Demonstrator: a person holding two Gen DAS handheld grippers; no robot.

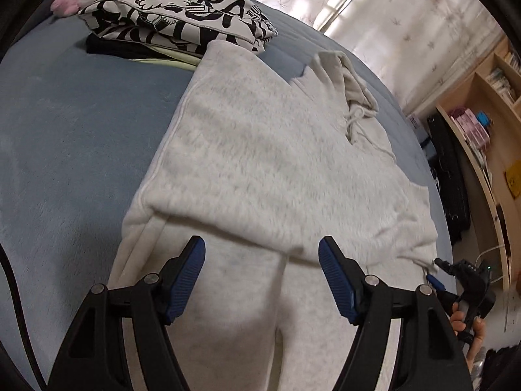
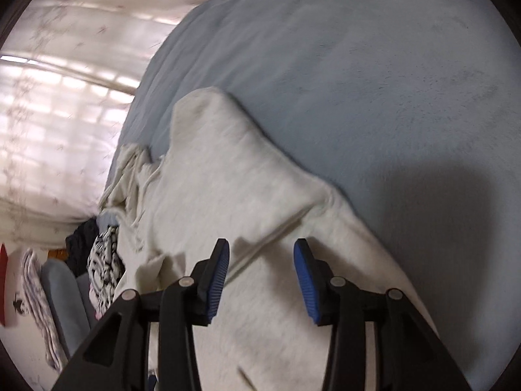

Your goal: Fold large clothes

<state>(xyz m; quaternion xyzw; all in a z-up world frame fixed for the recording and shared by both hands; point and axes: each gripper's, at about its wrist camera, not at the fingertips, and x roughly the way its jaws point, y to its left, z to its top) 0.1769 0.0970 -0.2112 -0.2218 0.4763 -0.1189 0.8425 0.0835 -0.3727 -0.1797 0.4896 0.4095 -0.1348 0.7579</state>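
the only readable lettering is on the black-and-white printed garment (image 1: 182,16) folded at the far end of the bed (image 1: 65,114) in the left wrist view: large black capitals "ncra" run across its top fold, with further letters cut off at both ends by the folds. the rest of its print is too broken up to read. small boxes on the shelf (image 1: 472,123) at the right carry markings too small to make out. nothing can be read in the right wrist view.
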